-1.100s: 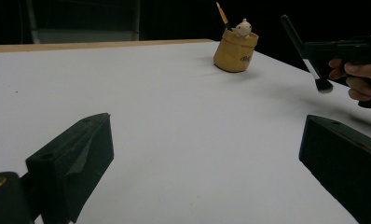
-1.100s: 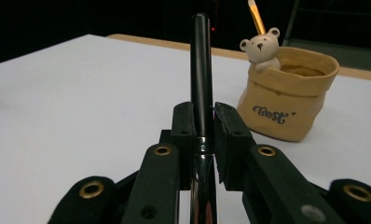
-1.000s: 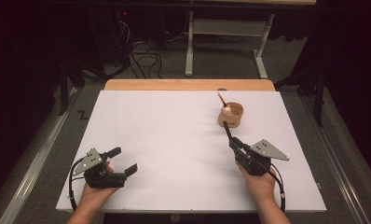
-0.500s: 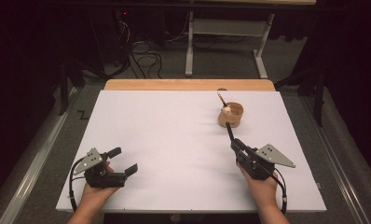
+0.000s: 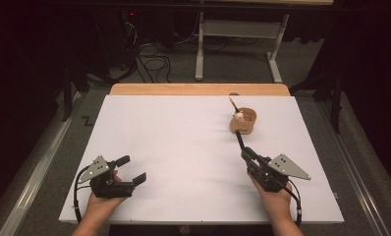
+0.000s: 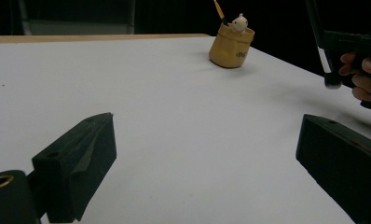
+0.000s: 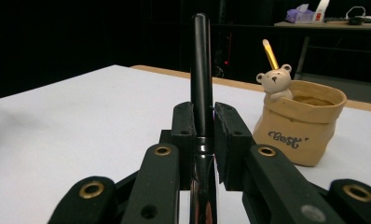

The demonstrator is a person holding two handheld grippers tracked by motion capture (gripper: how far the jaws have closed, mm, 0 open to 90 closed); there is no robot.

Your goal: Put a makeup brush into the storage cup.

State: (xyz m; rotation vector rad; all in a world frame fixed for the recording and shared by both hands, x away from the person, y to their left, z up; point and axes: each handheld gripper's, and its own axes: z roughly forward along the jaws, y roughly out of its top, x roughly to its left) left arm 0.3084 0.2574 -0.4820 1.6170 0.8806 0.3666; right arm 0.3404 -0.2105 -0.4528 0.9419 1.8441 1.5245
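A tan bag-shaped pot (image 5: 243,120) with a small white bear (image 7: 276,81) on its rim stands at the back right of the white table (image 5: 183,147). A yellow-tipped stick (image 7: 270,53) leans inside it. My right gripper (image 5: 249,155) is shut on a black pen (image 5: 239,141), which points away from the person toward the pot and stops just short of it. In the right gripper view the pen (image 7: 201,70) stands between the pads, left of the pot (image 7: 300,126). My left gripper (image 5: 133,168) rests open at the near left with nothing between its jaws.
A wooden strip (image 5: 198,89) borders the table's far edge. Beyond it are a metal frame (image 5: 237,29) and cables on the floor. From the left gripper view, the pot (image 6: 231,46) is far off and the right hand (image 6: 365,79) with its pen (image 6: 314,23) is at the right.
The right hand with the pen has shifted very slightly toward the near edge. The left gripper has stayed where it was.
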